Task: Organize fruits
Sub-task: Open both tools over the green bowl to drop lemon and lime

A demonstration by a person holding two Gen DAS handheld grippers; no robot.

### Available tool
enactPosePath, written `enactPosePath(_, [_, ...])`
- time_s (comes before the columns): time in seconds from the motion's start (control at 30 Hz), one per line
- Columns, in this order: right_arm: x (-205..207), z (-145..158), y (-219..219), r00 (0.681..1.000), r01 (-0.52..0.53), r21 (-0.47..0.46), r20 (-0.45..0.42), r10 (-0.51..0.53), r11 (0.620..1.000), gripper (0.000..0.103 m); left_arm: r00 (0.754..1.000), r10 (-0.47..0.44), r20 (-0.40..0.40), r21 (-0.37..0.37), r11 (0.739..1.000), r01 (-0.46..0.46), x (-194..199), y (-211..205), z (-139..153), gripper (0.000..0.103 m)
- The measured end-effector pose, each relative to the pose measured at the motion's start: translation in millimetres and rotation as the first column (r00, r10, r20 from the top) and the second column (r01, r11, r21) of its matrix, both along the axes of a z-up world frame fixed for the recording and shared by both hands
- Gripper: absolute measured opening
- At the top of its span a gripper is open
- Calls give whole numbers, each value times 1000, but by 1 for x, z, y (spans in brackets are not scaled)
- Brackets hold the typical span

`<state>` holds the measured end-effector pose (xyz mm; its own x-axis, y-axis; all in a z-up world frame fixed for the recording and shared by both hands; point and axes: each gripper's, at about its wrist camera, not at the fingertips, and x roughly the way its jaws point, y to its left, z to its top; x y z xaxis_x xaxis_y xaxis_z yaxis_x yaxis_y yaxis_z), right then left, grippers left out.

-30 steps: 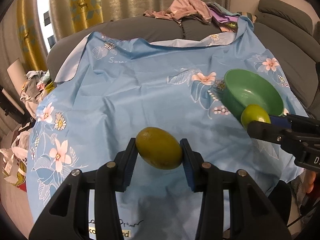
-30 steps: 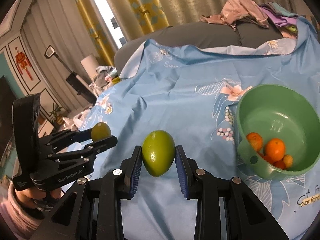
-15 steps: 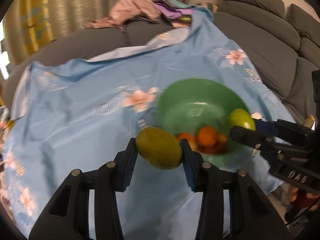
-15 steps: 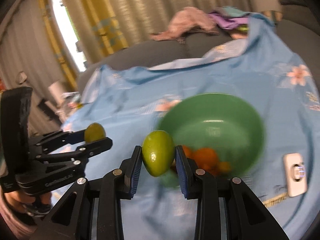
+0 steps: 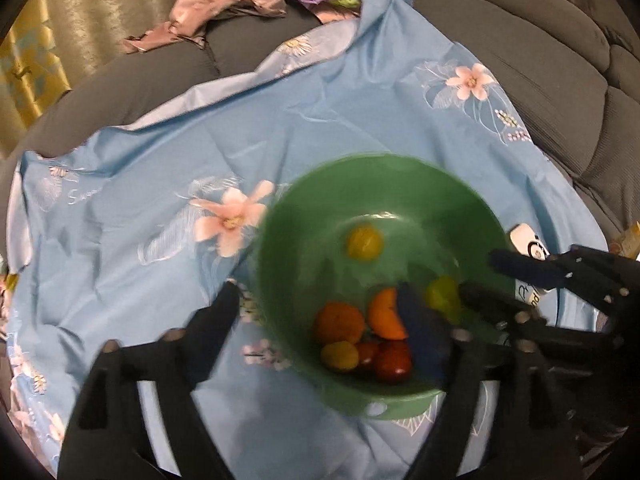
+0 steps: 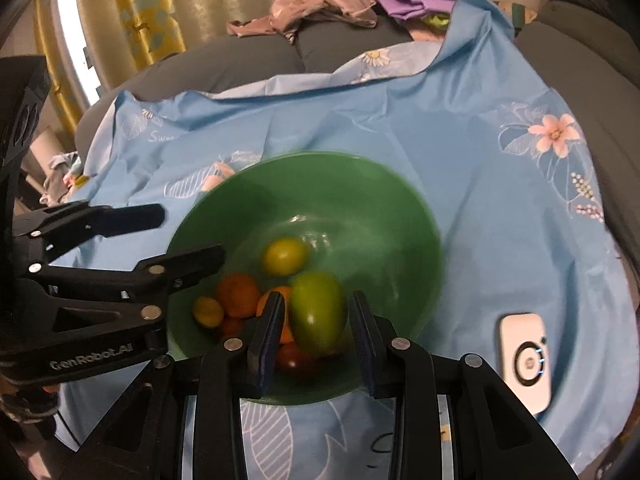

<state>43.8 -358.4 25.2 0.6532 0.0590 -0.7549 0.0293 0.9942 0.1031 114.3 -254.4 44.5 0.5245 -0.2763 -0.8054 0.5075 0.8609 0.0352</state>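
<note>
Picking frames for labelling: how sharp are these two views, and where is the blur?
Left wrist view: left gripper and green bowl rim smeared by motion. Right wrist view: bowl rim and green fruit soft, white device sharper. Both show fisheye bending, dark corners.

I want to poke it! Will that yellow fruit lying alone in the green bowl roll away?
Probably. The yellow fruit looks round and smooth, so a poke would likely roll it. It lies up the slope inside the green bowl, so it should settle against the orange fruits.
</note>
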Motion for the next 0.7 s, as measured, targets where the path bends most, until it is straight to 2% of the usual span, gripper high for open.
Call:
enactPosePath(0.03, [0, 4, 0, 1000, 3, -7, 2, -3, 1000, 34, 1000, 10, 13, -10, 1000, -10, -3, 4, 9, 99])
enactPosePath(0.07, [-3, 13, -1, 1000, 11, -14, 1, -11, 1000, 34, 1000, 17, 16, -12, 1000, -17, -4, 5, 14, 103])
enactPosePath(0.13, [-6, 28, -1, 1000, 14, -16, -9, -15, 1000, 35, 999, 27, 35, -10, 1000, -27, -10, 10, 33, 102])
enactPosePath(0.2, [-6, 42, -1, 999, 21, -31, -34, -22, 999, 43, 997, 47, 56, 22, 999, -48, -15, 11, 48, 102])
enactPosePath(0.27, [-6, 56, 3, 999, 5, -36, -44, -7, 999, 44, 997, 54, 63, 50, 997, -57, -18, 12, 59, 102])
enactPosePath(0.43, [-10, 82, 6, 998, -35, -10, -44, 34, 999, 44, 997, 51, 60, -7, 999, -50, -26, 21, 89, 102])
enactPosePath(0.6, [-16, 96, 6, 999, -29, -29, -28, 28, 999, 44, 992, 71, 106, -5, 997, -71, -33, 21, 106, 102])
enactPosePath(0.7, [-19, 101, 3, 1000, -14, -27, -14, 14, 1000, 44, 992, 77, 104, 8, 997, -78, -33, 18, 109, 102])
